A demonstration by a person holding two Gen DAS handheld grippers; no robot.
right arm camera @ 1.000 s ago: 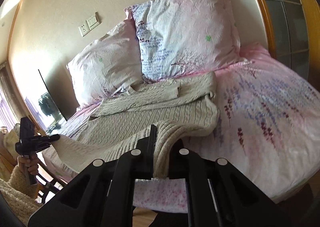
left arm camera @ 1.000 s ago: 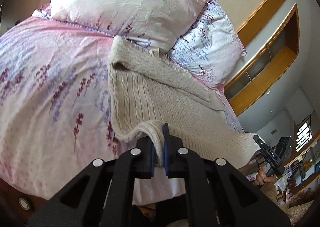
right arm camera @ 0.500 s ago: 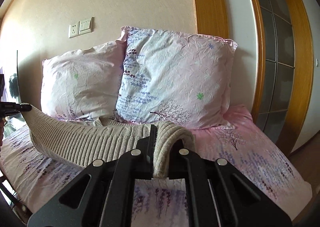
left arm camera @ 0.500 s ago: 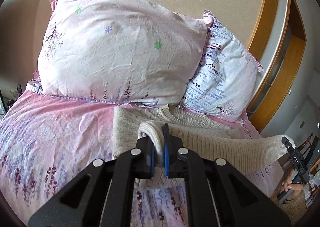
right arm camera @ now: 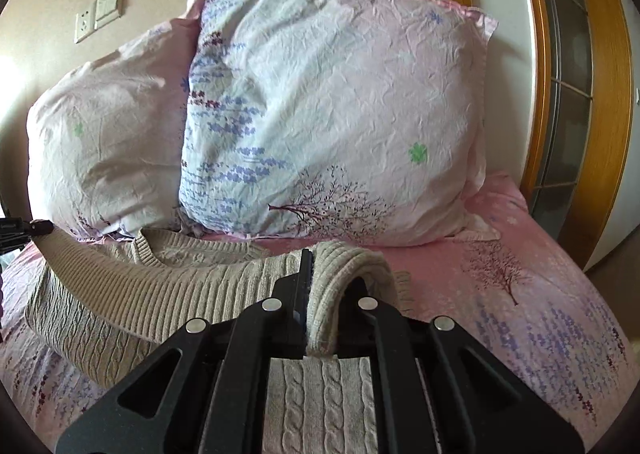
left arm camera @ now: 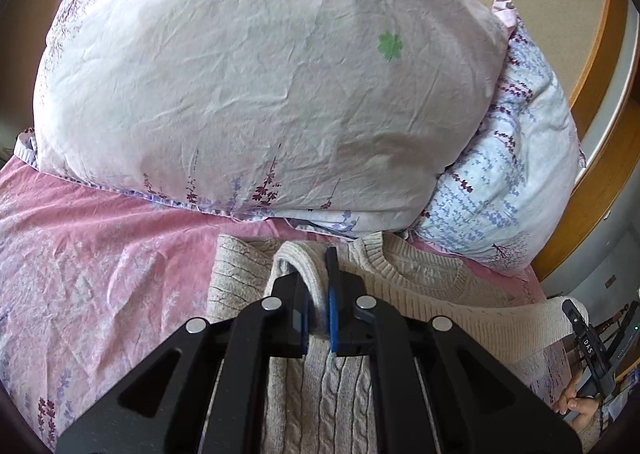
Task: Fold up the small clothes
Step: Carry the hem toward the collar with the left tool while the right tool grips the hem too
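I was folding the sweater (left arm camera: 320, 394) in half on the bed (left arm camera: 100, 254). My left hand-held gripper (left arm camera: 318, 306) and right hand-held gripper (right arm camera: 324, 310) were each clamped on a hem corner, held low just before the collar (left arm camera: 416, 274). Next, I think, I should lay the hem down evenly and release.

Sweater (left arm camera: 420, 290): cable-knit wool, rough.

A black right gripper (right arm camera: 320, 294) pinches the ribbed hem of a beige cable-knit sweater (right arm camera: 160, 290), which lies on a pink floral bedspread (right arm camera: 520, 294). Two floral pillows (right arm camera: 320, 114) lean against the wall behind it.
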